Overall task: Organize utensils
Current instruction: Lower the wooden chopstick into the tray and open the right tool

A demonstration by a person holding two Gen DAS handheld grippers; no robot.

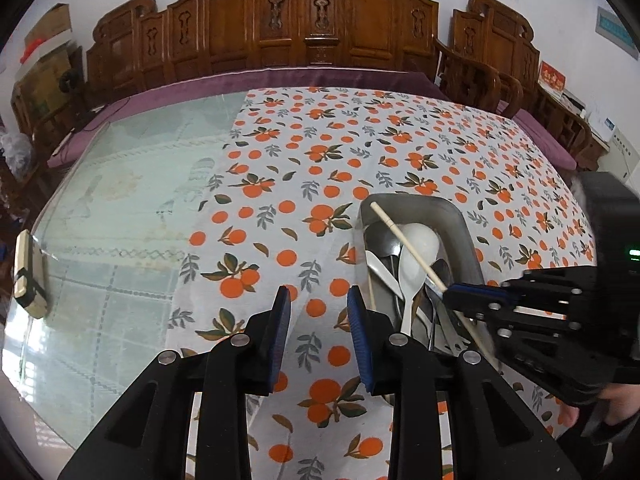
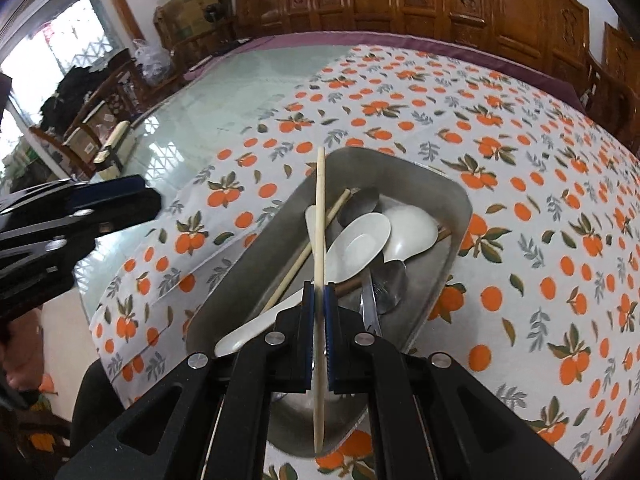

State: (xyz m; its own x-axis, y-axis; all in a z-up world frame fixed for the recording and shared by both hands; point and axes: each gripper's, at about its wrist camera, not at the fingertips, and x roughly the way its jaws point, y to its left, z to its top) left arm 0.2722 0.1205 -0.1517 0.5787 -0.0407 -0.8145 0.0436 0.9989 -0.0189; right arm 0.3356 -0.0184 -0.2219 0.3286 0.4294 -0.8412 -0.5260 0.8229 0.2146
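A metal tray (image 2: 448, 240) (image 1: 460, 224) on the orange-print tablecloth holds white spoons (image 2: 358, 246) (image 1: 416, 256), metal spoons (image 2: 390, 280) and a second chopstick (image 2: 304, 256). My right gripper (image 2: 319, 292) (image 1: 450, 294) is shut on a pale chopstick (image 2: 320, 216) (image 1: 404, 240), holding it lengthwise above the tray. My left gripper (image 1: 318, 300) is open and empty, over the cloth just left of the tray; it shows at the left edge of the right wrist view (image 2: 120, 200).
The tablecloth (image 1: 320, 152) covers the right part of a glass-topped table (image 1: 120, 200). A small beige block (image 1: 28, 276) sits at the table's left edge. Carved wooden chairs (image 1: 280, 20) line the far side.
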